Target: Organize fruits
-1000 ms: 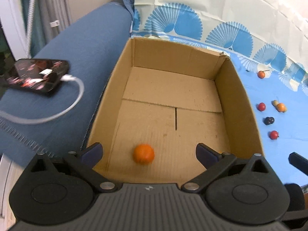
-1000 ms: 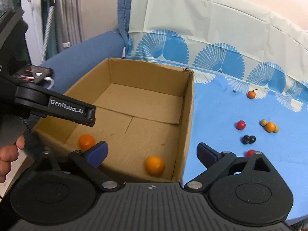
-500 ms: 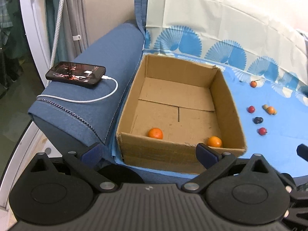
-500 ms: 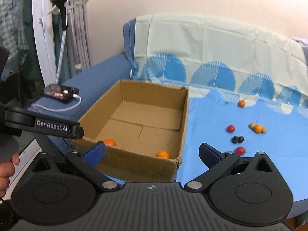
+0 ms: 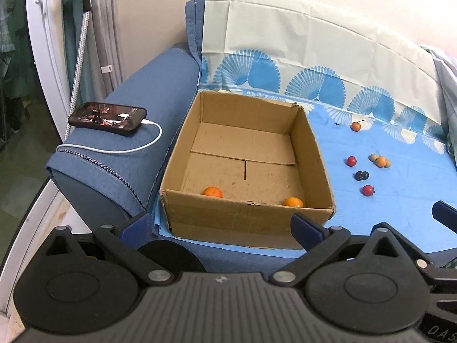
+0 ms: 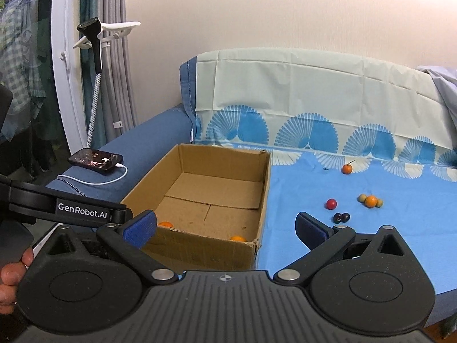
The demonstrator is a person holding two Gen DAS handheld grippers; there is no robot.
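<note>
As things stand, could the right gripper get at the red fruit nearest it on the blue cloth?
Probably yes: the right gripper is open and empty, and the red fruit lies apart on bare blue cloth, beside the box, with nothing between.

Brown cardboard box (image 5: 248, 223), two orange fruits (image 5: 212, 192) inside, on a blue cloth (image 6: 314, 183) with fan patterns.

Left wrist view: raised, set back, angled down into the cardboard box (image 5: 248, 217) at frame centre. Right wrist view: lower, further right, facing the sofa back. Shared by both: box, phone (image 6: 95, 161) at left, scattered fruits (image 5: 367, 190) at right.
</note>
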